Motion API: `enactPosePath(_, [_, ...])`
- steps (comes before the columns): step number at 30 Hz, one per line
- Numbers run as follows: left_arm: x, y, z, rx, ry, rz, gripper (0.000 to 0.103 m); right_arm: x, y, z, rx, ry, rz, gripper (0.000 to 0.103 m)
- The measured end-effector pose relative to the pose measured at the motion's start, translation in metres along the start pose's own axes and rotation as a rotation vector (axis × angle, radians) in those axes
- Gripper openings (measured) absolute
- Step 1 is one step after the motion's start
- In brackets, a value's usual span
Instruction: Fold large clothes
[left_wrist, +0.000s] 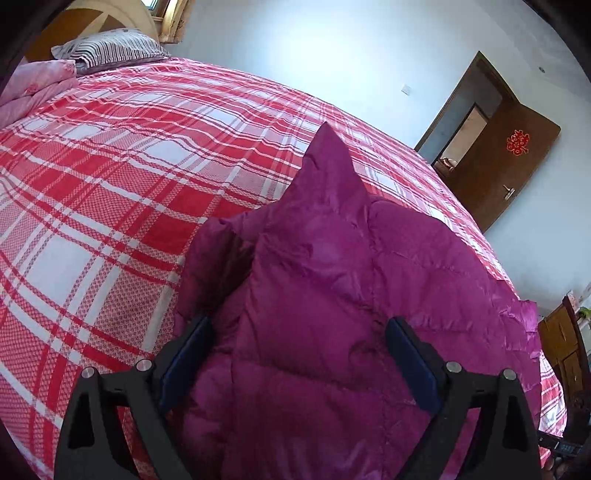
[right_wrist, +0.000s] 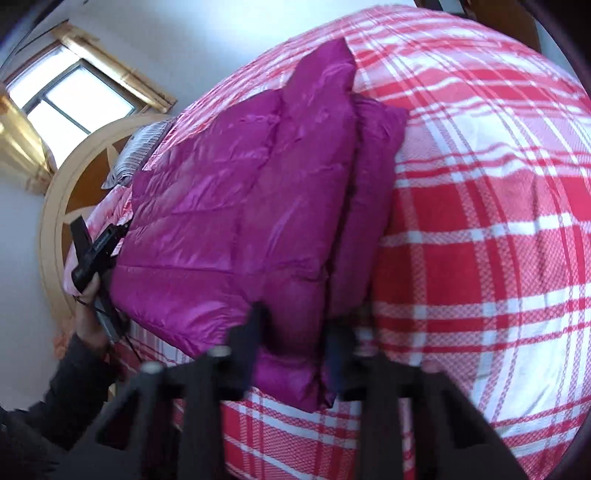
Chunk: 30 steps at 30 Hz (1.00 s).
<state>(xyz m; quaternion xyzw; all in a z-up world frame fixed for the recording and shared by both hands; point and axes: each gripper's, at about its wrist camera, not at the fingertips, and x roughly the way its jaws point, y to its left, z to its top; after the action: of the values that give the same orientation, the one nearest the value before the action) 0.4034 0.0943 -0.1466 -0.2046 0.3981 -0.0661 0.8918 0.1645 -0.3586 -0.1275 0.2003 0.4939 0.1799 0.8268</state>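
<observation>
The magenta quilted jacket (left_wrist: 332, 266) lay folded on the red-and-white plaid bedspread (left_wrist: 110, 177), with one pointed corner standing up at its far end. The left gripper (left_wrist: 299, 354) hung directly over the near part of the jacket, its dark blue pads (left_wrist: 184, 362) standing either side of the quilted fabric. The right gripper (right_wrist: 295, 332) sat at the near corner of the jacket, at the folded edge where the layers stacked.

Beyond the jacket, toward the head of the bed, lay a striped pillow (left_wrist: 110, 46) and a pink folded quilt (left_wrist: 33, 85) against a rounded wooden headboard (right_wrist: 55, 206). A window (right_wrist: 70, 96) stood above the headboard. On the wall past the jacket's far side an open brown door (left_wrist: 513, 158) bore a red paper emblem (left_wrist: 518, 142). Nothing lay between either gripper and the jacket.

The left gripper's jaws stood wide apart and clear of the fabric, holding nothing. The right gripper's jaws were narrow, with the jacket's corner between them; motion blur prevented confirming whether the pads pressed on the fabric. A person's hand (right_wrist: 90, 295) in a dark sleeve (right_wrist: 70, 376) held the left gripper at the jacket's edge nearest the headboard.
</observation>
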Motion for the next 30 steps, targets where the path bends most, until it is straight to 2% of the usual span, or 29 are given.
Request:
enactPosePath(3, [-0.007,0.004,0.008,-0.045,0.003,-0.022,0.095,0.000,0.004,0.005,-0.012,-0.013,-0.022,0.016])
enactPosePath(5, [-0.025,0.007,0.015,-0.091,-0.043,-0.050,0.095,0.001,0.004,0.005,-0.020,0.000,-0.038,0.016])
enactPosePath(7, [-0.046,0.001,0.023,-0.077,-0.097,-0.046,0.095,0.004,0.001,0.006,-0.015,0.011,-0.054,0.023])
enactPosePath(10, [-0.076,-0.020,0.035,0.017,-0.195,-0.017,0.095,-0.001,0.011,0.007,-0.050,0.009,-0.132,0.047])
enactPosePath(11, [-0.084,-0.030,0.039,0.062,-0.228,0.003,0.095,-0.009,0.013,0.007,-0.059,-0.009,-0.166,0.062])
enactPosePath(12, [-0.087,-0.034,0.041,0.088,-0.248,0.019,0.095,-0.020,0.016,0.008,-0.071,-0.049,-0.213,0.066])
enactPosePath(15, [-0.087,-0.047,0.052,0.178,-0.316,0.113,0.095,-0.050,0.029,0.018,-0.091,-0.174,-0.315,0.066])
enactPosePath(16, [-0.086,-0.049,0.054,0.204,-0.331,0.136,0.095,-0.060,0.034,0.023,-0.089,-0.222,-0.325,0.066])
enactPosePath(19, [-0.081,-0.047,0.071,0.229,-0.362,0.205,0.095,-0.074,0.049,0.039,-0.080,-0.344,-0.284,0.066])
enactPosePath(21, [-0.074,-0.043,0.082,0.196,-0.349,0.184,0.095,-0.074,0.058,0.053,-0.067,-0.408,-0.278,0.066])
enactPosePath(22, [-0.067,-0.044,0.086,0.182,-0.317,0.163,0.095,-0.070,0.061,0.060,-0.069,-0.418,-0.271,0.066])
enactPosePath(23, [-0.059,-0.048,0.087,0.188,-0.279,0.135,0.095,-0.064,0.062,0.065,-0.074,-0.417,-0.269,0.066])
enactPosePath(25, [-0.043,-0.060,0.086,0.214,-0.254,0.107,0.095,-0.040,0.065,0.085,-0.071,-0.403,-0.256,0.066])
enactPosePath(28, [-0.012,-0.086,0.079,0.287,-0.232,0.109,0.095,0.000,0.069,0.105,-0.067,-0.365,-0.230,0.066])
enactPosePath(30, [0.009,-0.101,0.072,0.327,-0.199,0.093,0.095,0.025,0.075,0.113,-0.064,-0.353,-0.252,0.066])
